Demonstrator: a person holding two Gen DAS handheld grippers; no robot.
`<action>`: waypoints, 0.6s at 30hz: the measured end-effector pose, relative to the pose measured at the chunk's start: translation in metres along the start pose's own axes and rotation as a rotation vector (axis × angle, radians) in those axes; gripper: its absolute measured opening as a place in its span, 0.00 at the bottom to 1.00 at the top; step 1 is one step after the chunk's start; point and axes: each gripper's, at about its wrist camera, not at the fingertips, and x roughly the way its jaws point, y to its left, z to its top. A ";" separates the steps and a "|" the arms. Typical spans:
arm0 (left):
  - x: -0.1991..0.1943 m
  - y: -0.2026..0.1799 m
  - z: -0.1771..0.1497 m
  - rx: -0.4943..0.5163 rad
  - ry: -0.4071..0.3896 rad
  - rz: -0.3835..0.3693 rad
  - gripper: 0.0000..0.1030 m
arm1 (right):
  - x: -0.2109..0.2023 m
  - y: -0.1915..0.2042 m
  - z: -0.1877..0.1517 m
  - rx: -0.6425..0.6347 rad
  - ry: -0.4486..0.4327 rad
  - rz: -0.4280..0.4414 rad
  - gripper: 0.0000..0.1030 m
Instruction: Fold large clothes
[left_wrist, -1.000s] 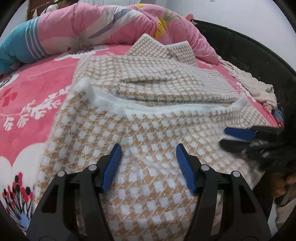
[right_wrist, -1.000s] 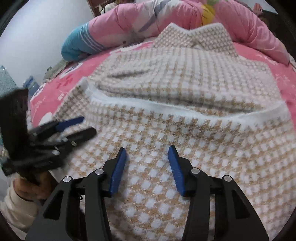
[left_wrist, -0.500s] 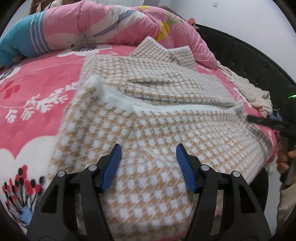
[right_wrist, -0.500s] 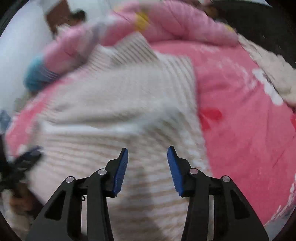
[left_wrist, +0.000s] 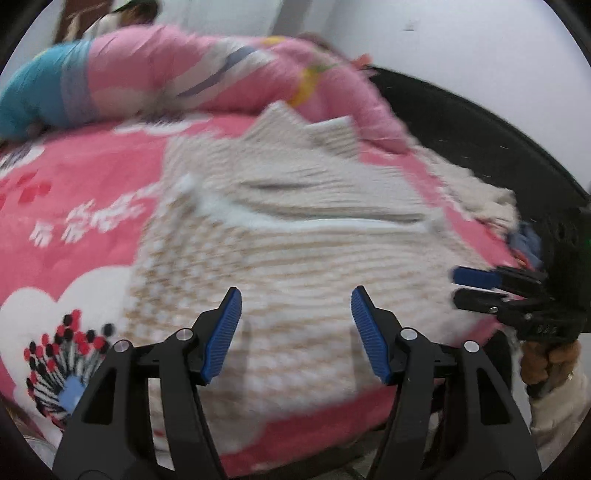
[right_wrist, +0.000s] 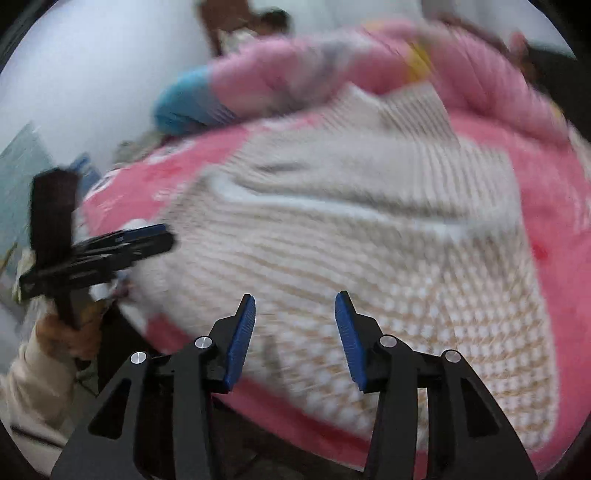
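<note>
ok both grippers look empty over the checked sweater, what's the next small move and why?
Probably bring the left gripper, whose jaws are opening with nothing between them, down onto the near hem of the checked sweater. The right gripper is also open and empty. The sweater lies half-folded on the pink bedspread, so another fold likely needs a fresh grip.

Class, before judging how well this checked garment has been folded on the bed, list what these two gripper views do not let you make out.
- Checked garment: weave and fold edges smeared by motion blur in both views.
- Its near hem: covered by the left gripper, whose jaws are opening with nothing between them.
- Beige cloth by the headboard: blurred, unidentifiable.
- Garment's underside: hidden against the pink blanket.
</note>
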 end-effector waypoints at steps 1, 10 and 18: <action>-0.001 -0.012 -0.004 0.036 0.000 -0.011 0.62 | 0.005 0.007 -0.004 -0.025 0.016 -0.011 0.43; 0.036 -0.033 -0.031 0.076 0.091 0.164 0.71 | 0.020 0.015 -0.010 -0.017 0.050 -0.105 0.45; 0.038 -0.019 -0.041 0.068 0.094 0.232 0.74 | 0.043 -0.025 -0.032 0.071 0.112 -0.172 0.55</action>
